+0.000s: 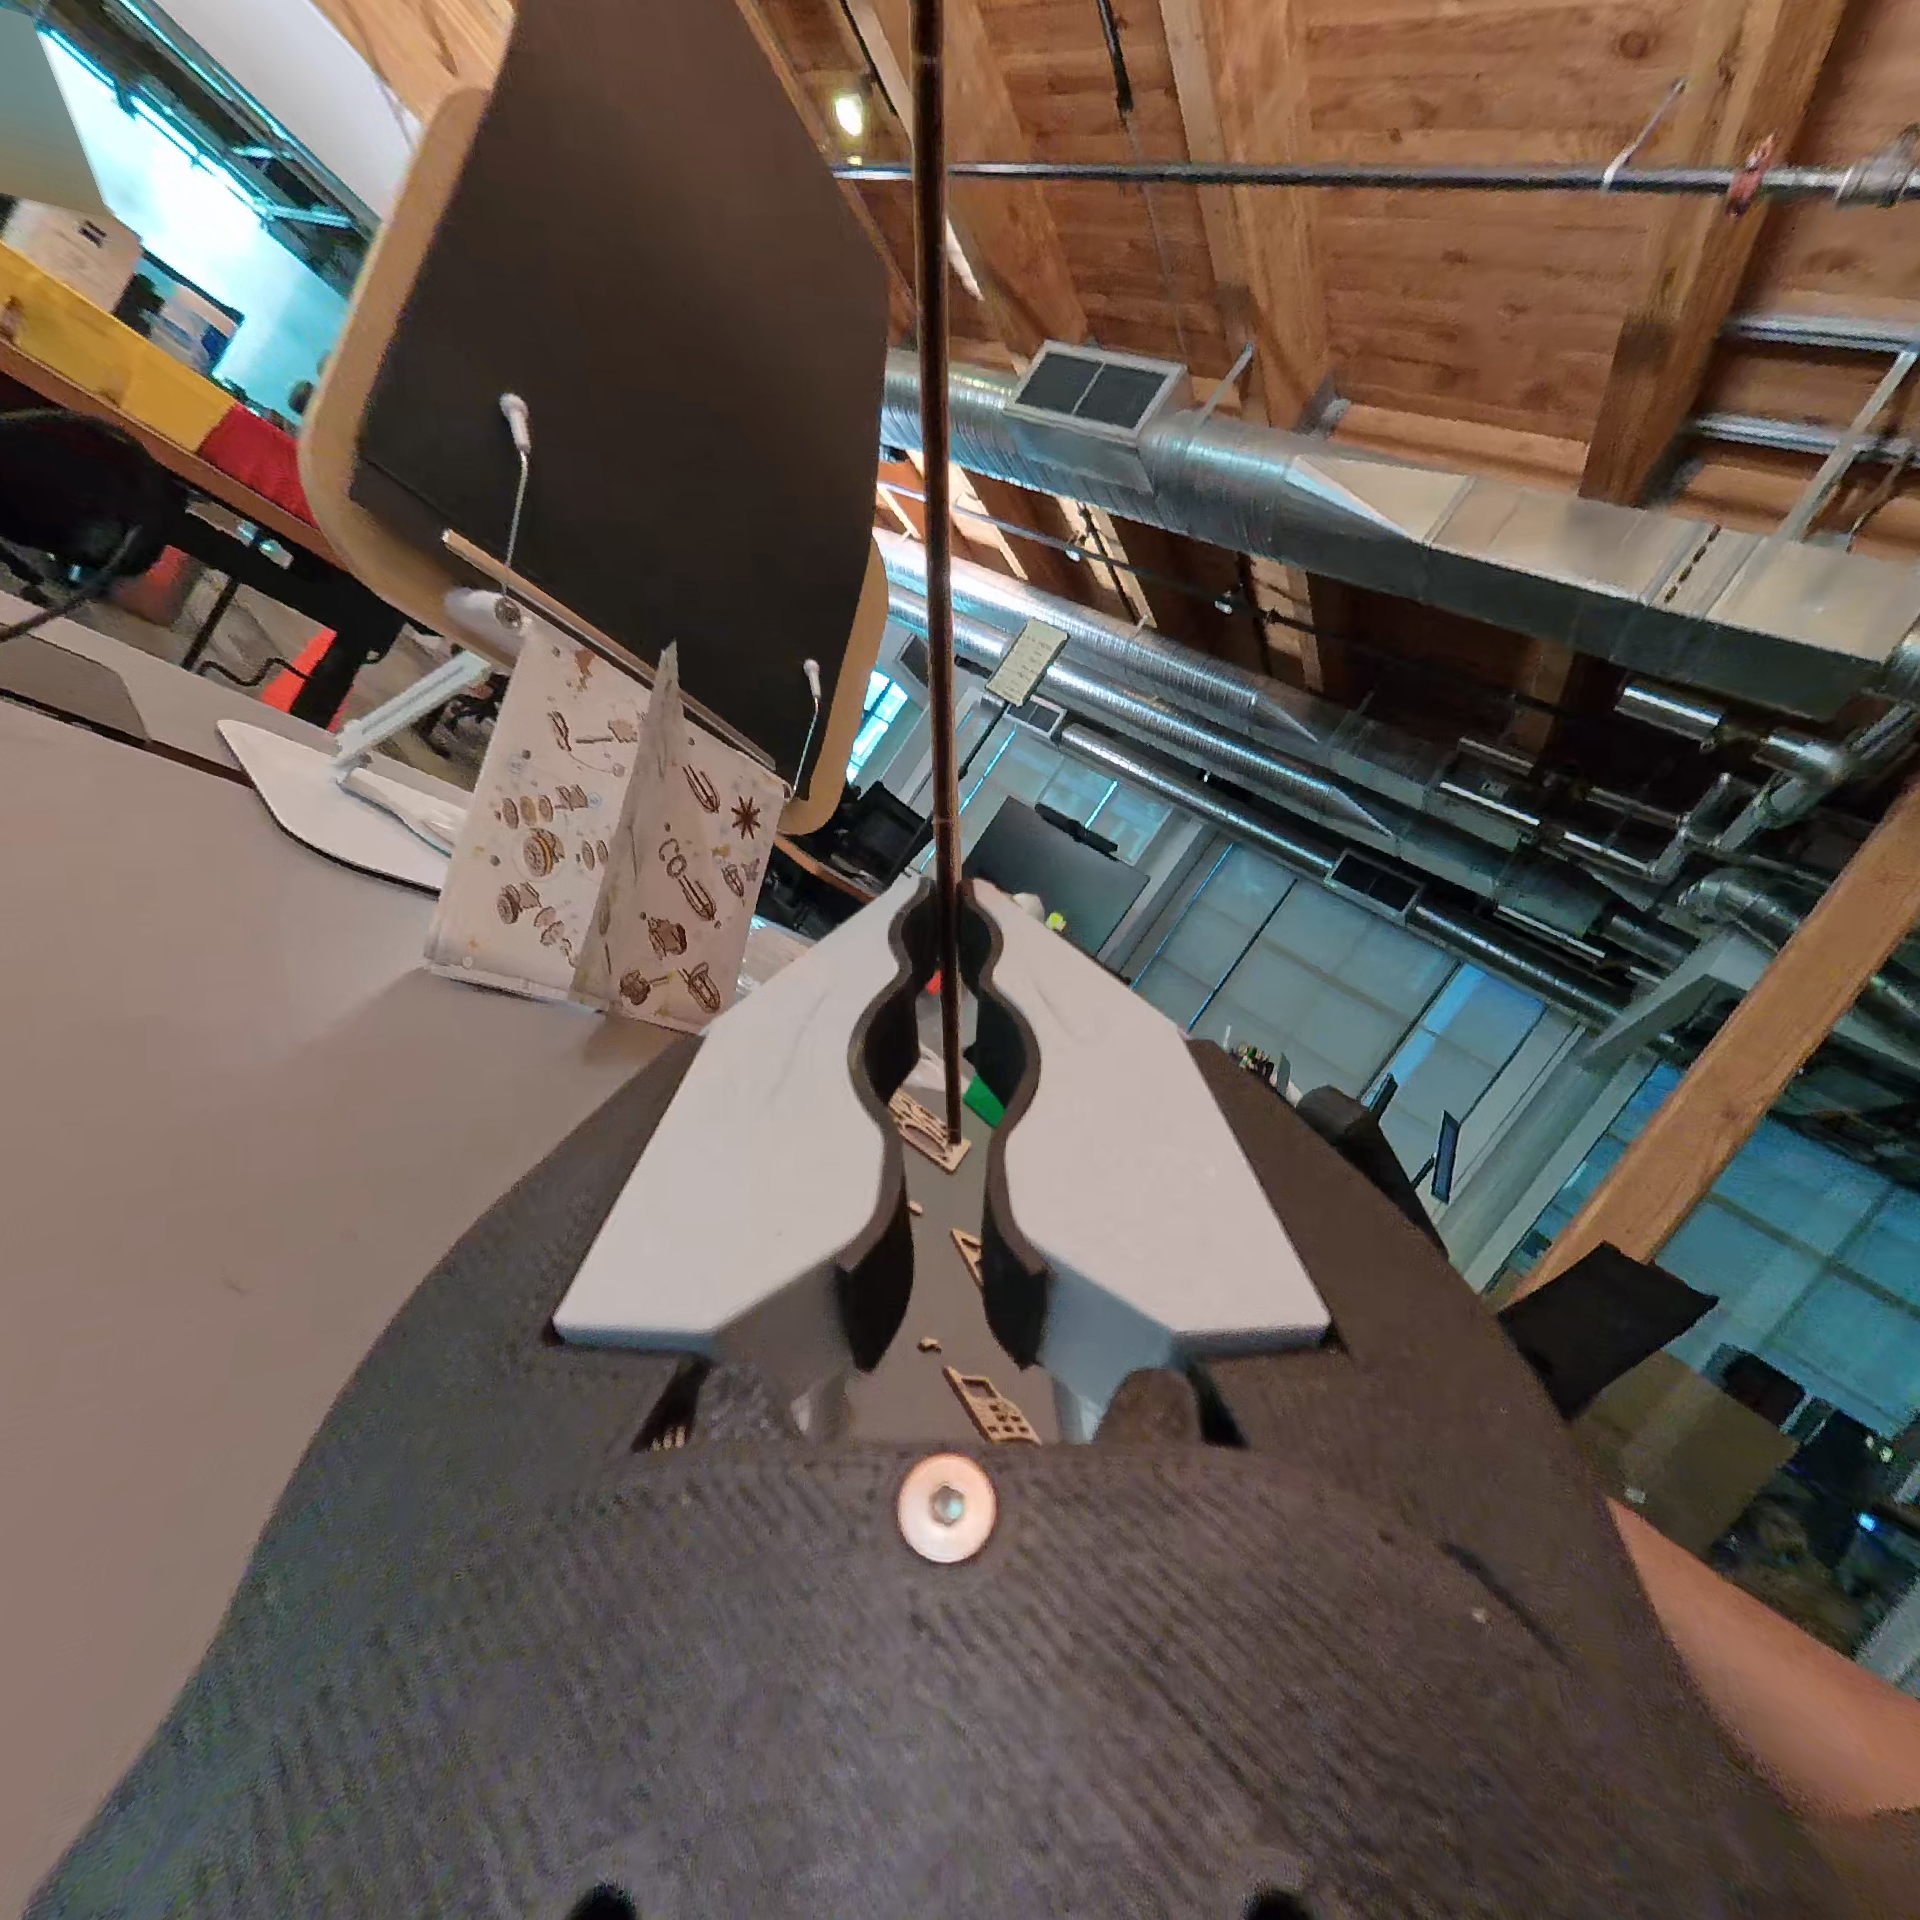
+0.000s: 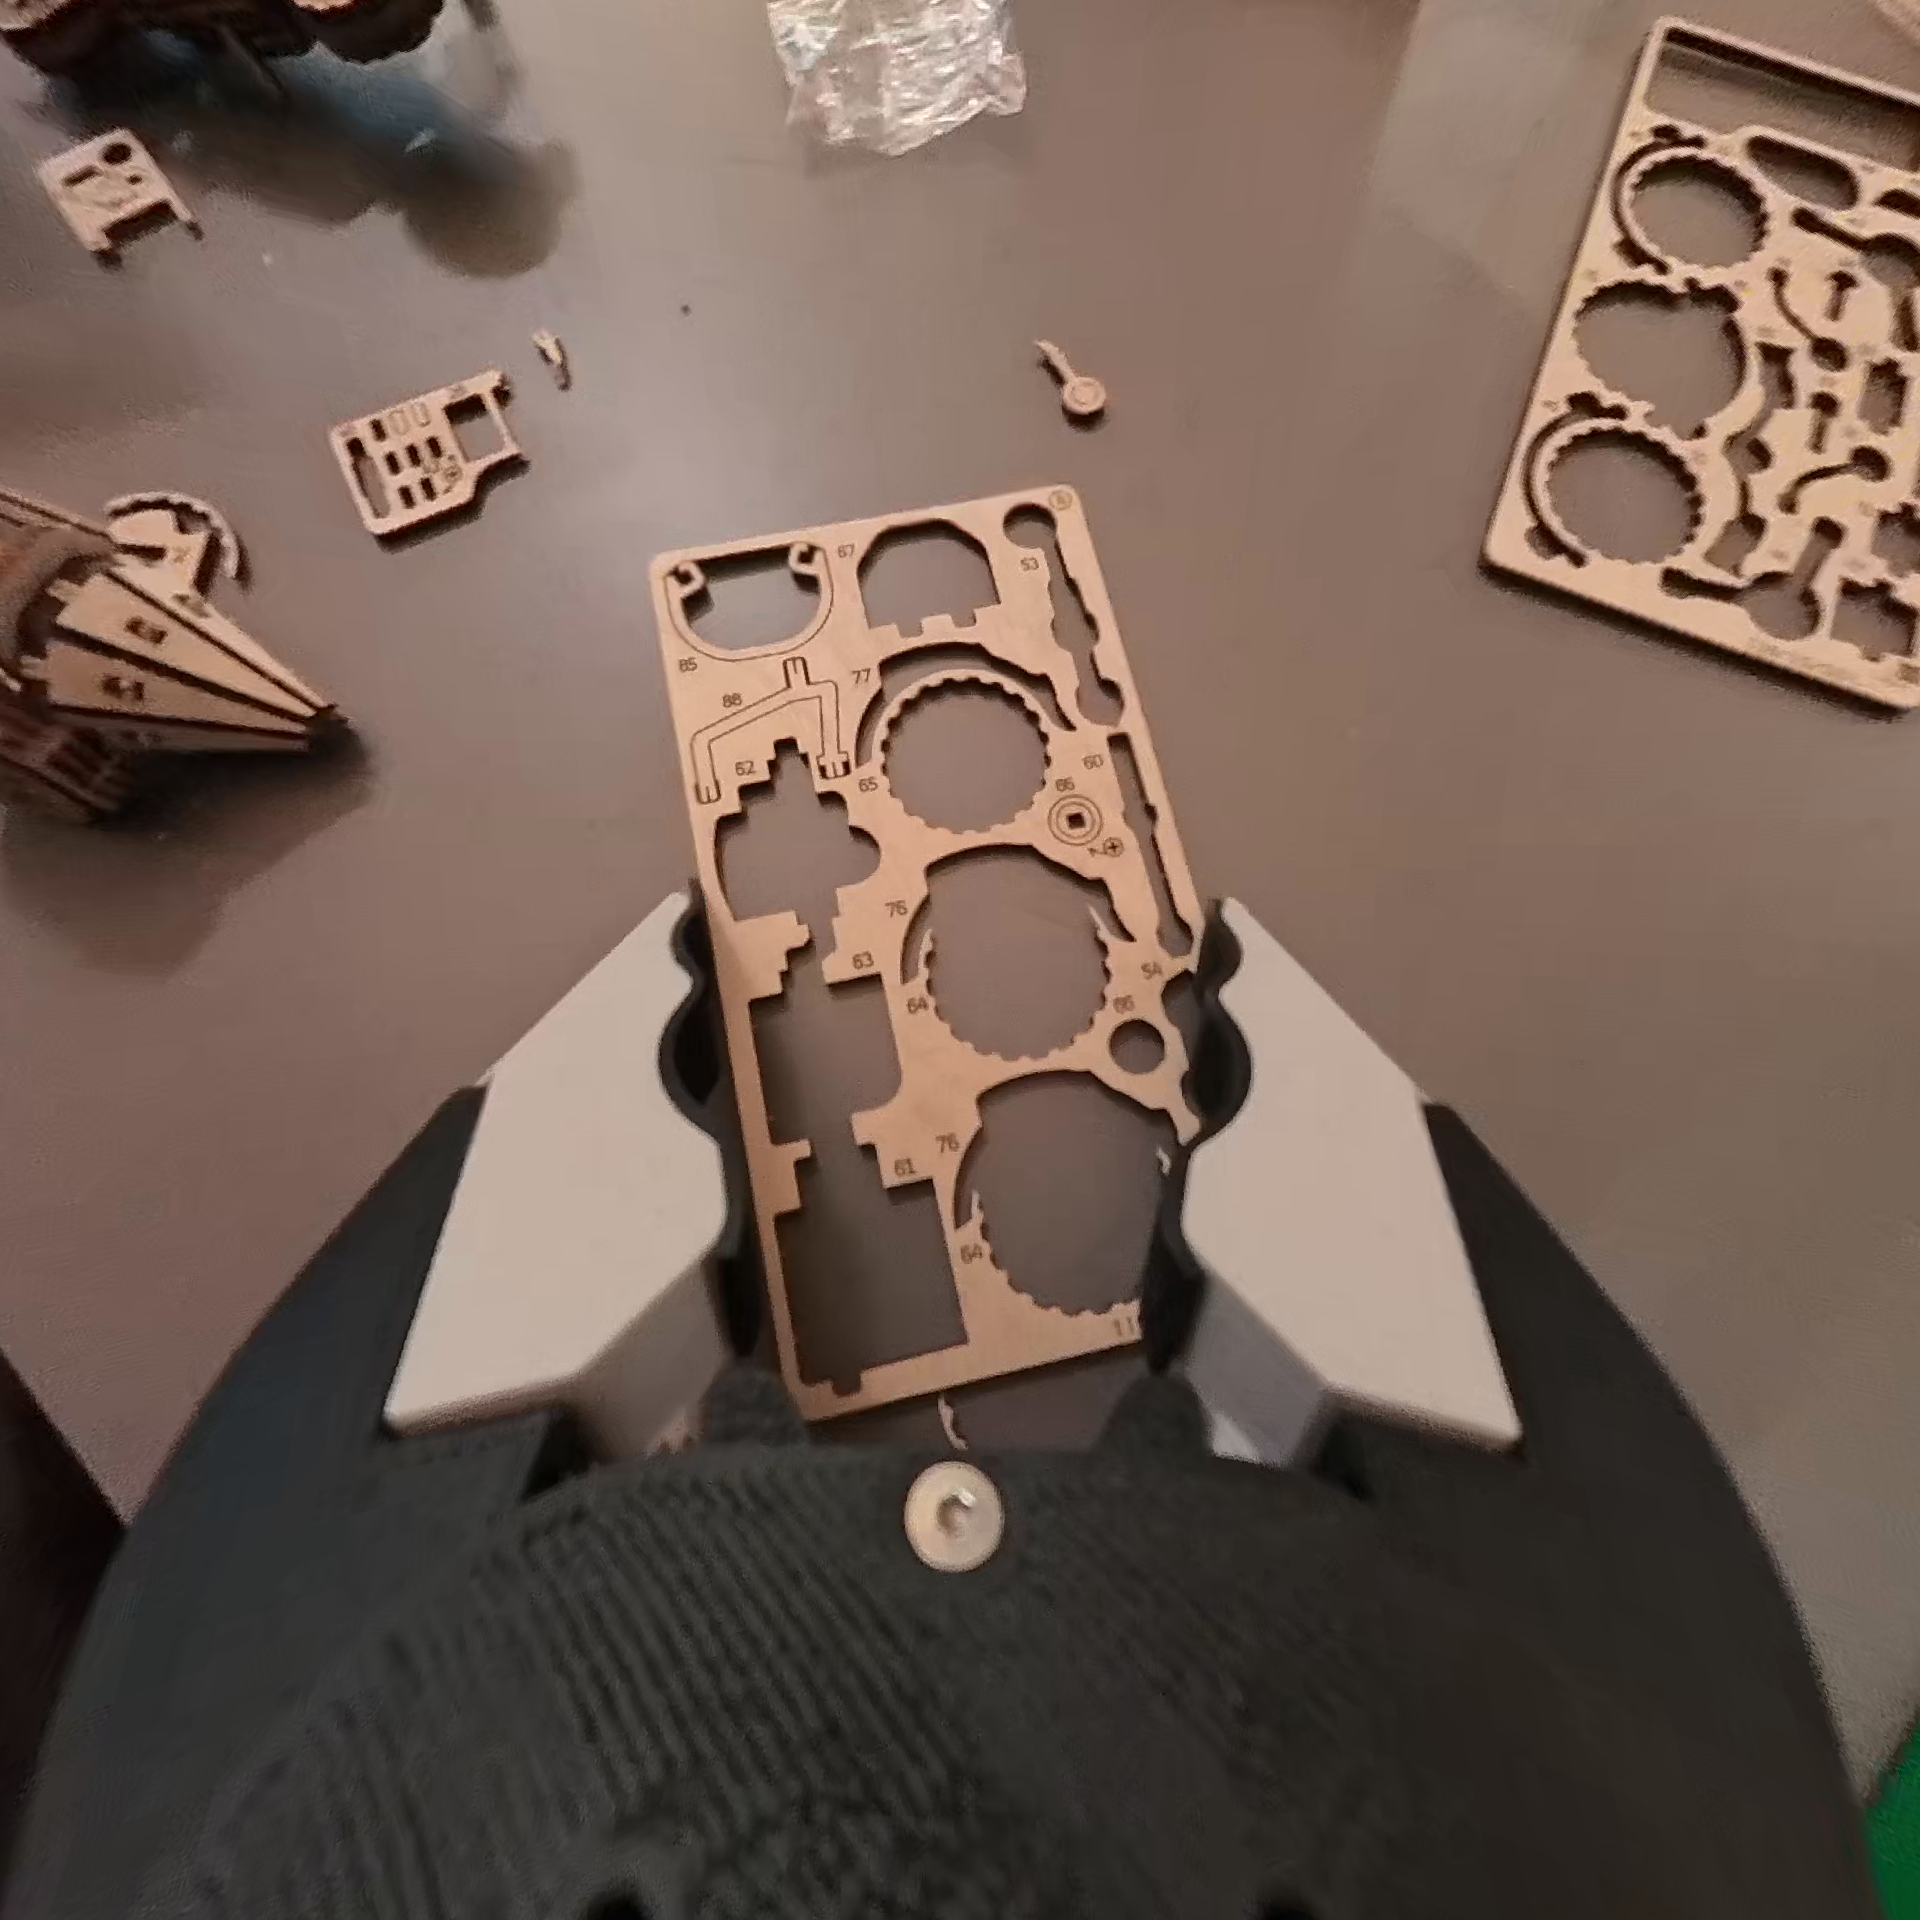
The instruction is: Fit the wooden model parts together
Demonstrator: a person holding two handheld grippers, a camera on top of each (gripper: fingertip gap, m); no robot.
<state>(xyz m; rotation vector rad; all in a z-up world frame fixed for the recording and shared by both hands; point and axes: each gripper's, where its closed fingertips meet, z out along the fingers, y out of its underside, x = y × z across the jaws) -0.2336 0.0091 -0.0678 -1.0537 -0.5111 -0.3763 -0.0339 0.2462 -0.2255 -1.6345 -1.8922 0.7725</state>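
Observation:
In the right wrist view my right gripper is shut on a flat wooden part sheet with many punched-out holes. Its fingers press on the sheet's two long edges and hold it above the grey table. In the left wrist view my left gripper points up and its tips pinch a thin wooden sheet seen edge-on. That sheet's lower corner sits between the fingers. A partly built wooden model lies at the left.
Loose wooden parts and a small pin lie on the table. Another punched sheet lies at the right, crumpled plastic wrap at the far edge. A printed booklet stands before a dark monitor back. My right fingertips sit around 35 centimetres from my left ones.

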